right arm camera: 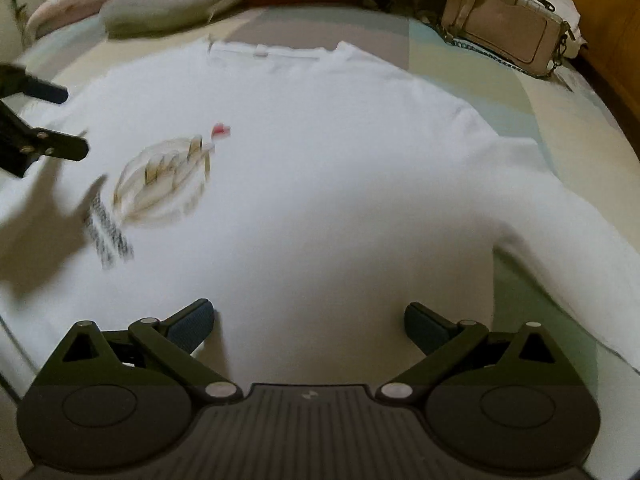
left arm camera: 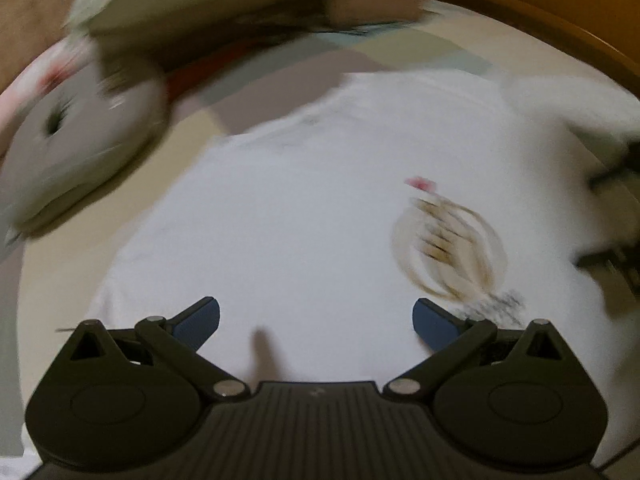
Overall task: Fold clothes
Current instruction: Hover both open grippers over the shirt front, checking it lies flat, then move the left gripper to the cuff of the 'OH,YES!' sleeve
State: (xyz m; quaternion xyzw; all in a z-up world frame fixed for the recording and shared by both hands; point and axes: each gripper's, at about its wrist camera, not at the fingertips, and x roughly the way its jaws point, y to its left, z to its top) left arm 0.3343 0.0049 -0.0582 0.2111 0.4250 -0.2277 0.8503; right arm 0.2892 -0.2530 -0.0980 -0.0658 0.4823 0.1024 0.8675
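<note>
A white long-sleeved shirt (left arm camera: pixel 288 208) (right arm camera: pixel 320 160) lies spread flat on a bed, with a gold oval print (left arm camera: pixel 448 248) (right arm camera: pixel 164 176) and a small red mark on its chest. My left gripper (left arm camera: pixel 316 320) hovers open just above the shirt, nothing between its blue pads. My right gripper (right arm camera: pixel 308 322) is also open and empty over the shirt's lower body. The left gripper's fingers (right arm camera: pixel 60 148) show at the left edge of the right wrist view, wide apart. The right gripper (left arm camera: pixel 616 216) appears blurred at the right edge of the left wrist view.
A pastel patchwork bedsheet (right arm camera: pixel 460 52) covers the bed. A grey cushion (left arm camera: pixel 76 156) (right arm camera: pixel 176 0) lies near the shirt's collar. A beige handbag (right arm camera: pixel 508 20) with a chain strap sits at the far right. A wooden bed frame (left arm camera: pixel 560 20) borders the mattress.
</note>
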